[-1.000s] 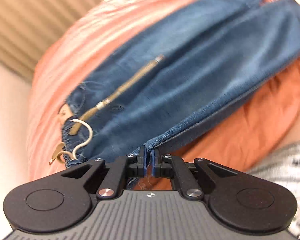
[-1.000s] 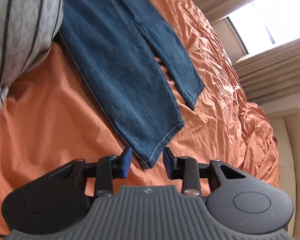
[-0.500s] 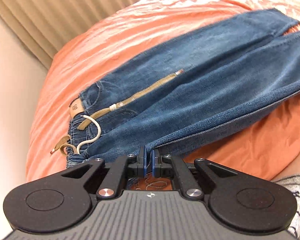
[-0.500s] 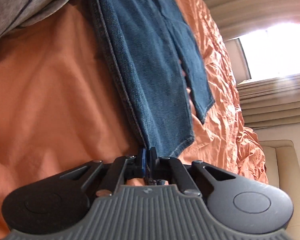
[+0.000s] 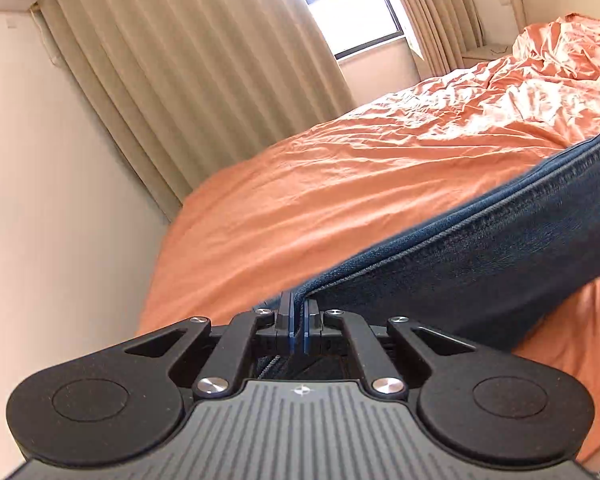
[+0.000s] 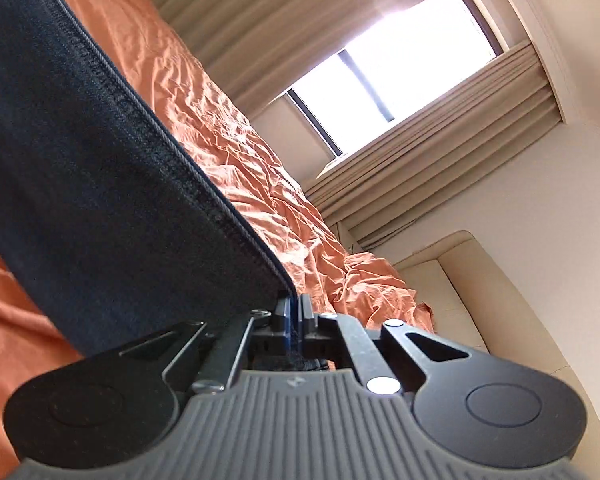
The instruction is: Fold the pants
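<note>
Both grippers, left (image 5: 298,326) and right (image 6: 296,322), pinch the jeans (image 5: 480,264) edge, lifted above the bed (image 5: 340,184); next I carry it across for the fold.

Bed (image 5: 340,184) wearing a wrinkled orange sheet (image 6: 236,152), running below the window (image 5: 348,4), jeans (image 5: 500,256) stretching above the sheet, whether touching it being unclear
</note>
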